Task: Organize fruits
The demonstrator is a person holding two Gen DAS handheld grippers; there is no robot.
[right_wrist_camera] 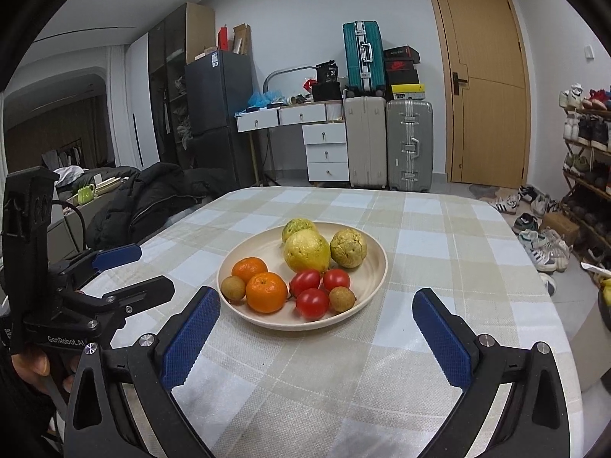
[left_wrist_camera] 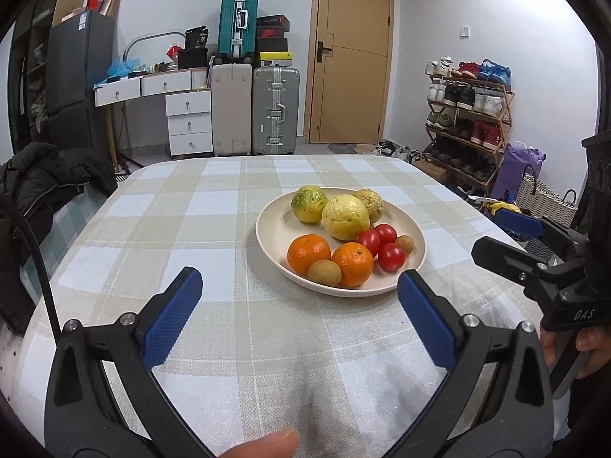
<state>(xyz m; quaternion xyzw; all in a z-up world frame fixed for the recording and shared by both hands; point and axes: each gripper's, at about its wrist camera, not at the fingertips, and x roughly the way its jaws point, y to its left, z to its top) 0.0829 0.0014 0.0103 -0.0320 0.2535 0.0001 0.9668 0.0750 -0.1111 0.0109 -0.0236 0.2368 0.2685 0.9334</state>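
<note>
A cream plate [left_wrist_camera: 269,225] [right_wrist_camera: 376,267] sits on the checked tablecloth. It holds three yellow-green guavas [left_wrist_camera: 345,216] [right_wrist_camera: 306,251], two oranges [left_wrist_camera: 308,253] [right_wrist_camera: 266,292], three cherry tomatoes [left_wrist_camera: 391,256] [right_wrist_camera: 312,302] and two small brown longans [left_wrist_camera: 324,271] [right_wrist_camera: 341,299]. My left gripper [left_wrist_camera: 299,286] is open and empty, just short of the plate's near rim. My right gripper [right_wrist_camera: 316,307] is open and empty, its fingertips on either side of the plate's near edge. Each gripper shows at the side of the other's view, the right gripper [left_wrist_camera: 508,238] and the left gripper [right_wrist_camera: 131,271].
The table [left_wrist_camera: 172,229] [right_wrist_camera: 458,252] has rounded corners. A black coat [left_wrist_camera: 42,183] [right_wrist_camera: 152,194] lies off its left side. Suitcases [left_wrist_camera: 256,114], white drawers, a door and a shoe rack [left_wrist_camera: 467,122] stand behind. A woven basket [left_wrist_camera: 546,198] is at the right.
</note>
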